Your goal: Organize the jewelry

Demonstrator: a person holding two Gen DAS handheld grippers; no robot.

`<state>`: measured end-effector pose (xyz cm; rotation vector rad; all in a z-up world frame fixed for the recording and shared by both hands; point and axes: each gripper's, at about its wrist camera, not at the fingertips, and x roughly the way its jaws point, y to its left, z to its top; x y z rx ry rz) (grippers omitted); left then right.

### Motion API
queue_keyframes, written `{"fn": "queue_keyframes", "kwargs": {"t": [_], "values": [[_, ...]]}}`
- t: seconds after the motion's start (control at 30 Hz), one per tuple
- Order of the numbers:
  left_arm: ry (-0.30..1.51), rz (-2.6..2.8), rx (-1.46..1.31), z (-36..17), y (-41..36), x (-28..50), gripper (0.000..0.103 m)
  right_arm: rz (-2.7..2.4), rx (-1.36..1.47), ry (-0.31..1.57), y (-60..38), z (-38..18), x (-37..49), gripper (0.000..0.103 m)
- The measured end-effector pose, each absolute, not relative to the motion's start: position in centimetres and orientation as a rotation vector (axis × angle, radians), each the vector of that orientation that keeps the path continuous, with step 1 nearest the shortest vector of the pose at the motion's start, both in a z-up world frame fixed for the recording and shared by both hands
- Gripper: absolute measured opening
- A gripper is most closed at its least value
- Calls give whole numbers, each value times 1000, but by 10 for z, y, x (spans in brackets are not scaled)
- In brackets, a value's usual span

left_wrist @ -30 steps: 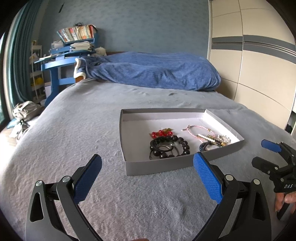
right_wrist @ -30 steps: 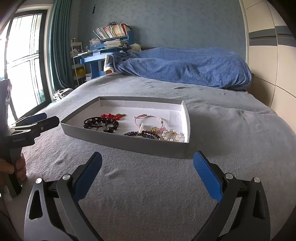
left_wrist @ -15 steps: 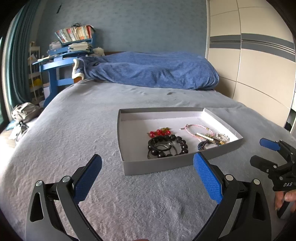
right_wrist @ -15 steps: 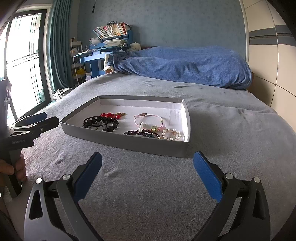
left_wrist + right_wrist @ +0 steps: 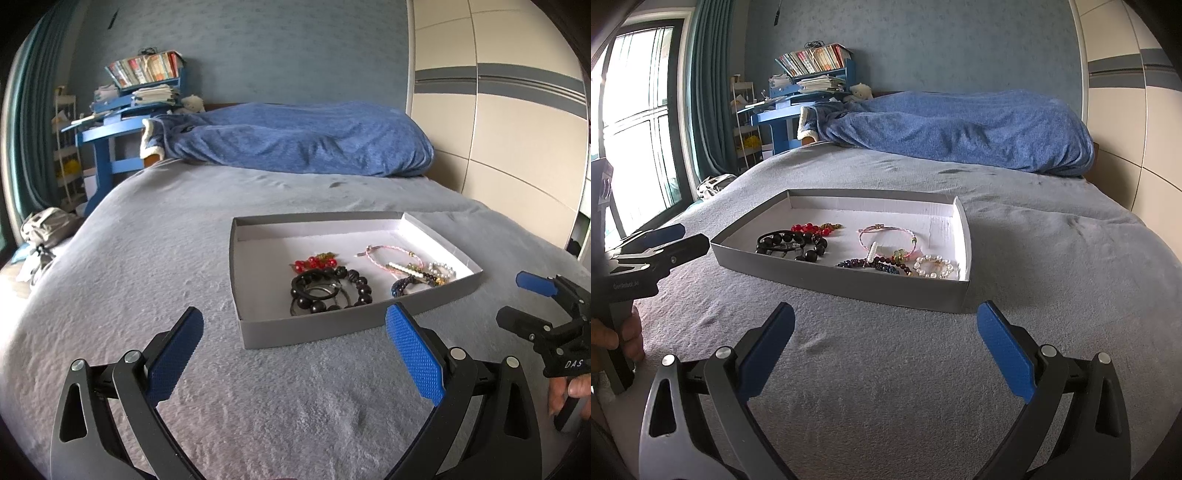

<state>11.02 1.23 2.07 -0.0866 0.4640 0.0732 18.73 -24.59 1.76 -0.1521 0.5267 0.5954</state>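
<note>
A shallow grey box [image 5: 310, 334] [image 5: 846, 284] with a white inside lies on the grey bed. In it are a black bead bracelet [image 5: 332, 290] [image 5: 792, 245], a red bead piece [image 5: 314, 263] [image 5: 809, 228], a pink cord bracelet [image 5: 391, 256] [image 5: 886, 236], a dark blue bead bracelet [image 5: 404, 284] [image 5: 875, 265] and a pearl bracelet [image 5: 441, 269] [image 5: 933, 266]. My left gripper [image 5: 294, 350] [image 5: 668, 242] is open and empty in front of the box's near left side. My right gripper [image 5: 885, 349] [image 5: 524, 301] is open and empty in front of its right corner.
A rumpled blue duvet [image 5: 295, 138] lies across the head of the bed. A blue desk [image 5: 110, 133] stacked with books stands at the back left. Pale wardrobe doors [image 5: 517, 129] line the right side. A window [image 5: 635, 129] with teal curtains is at the left.
Both grippers have shifted only slightly, with the left view drifting a little to the right. The jewelry and the box have not moved.
</note>
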Motion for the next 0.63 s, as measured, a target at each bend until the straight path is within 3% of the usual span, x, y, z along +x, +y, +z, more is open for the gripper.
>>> {"fn": "queue_keyframes", "kwargs": {"t": [0.63], "values": [[476, 41, -41, 18, 4, 114, 98, 595, -146, 535, -243, 12, 188, 97]]}}
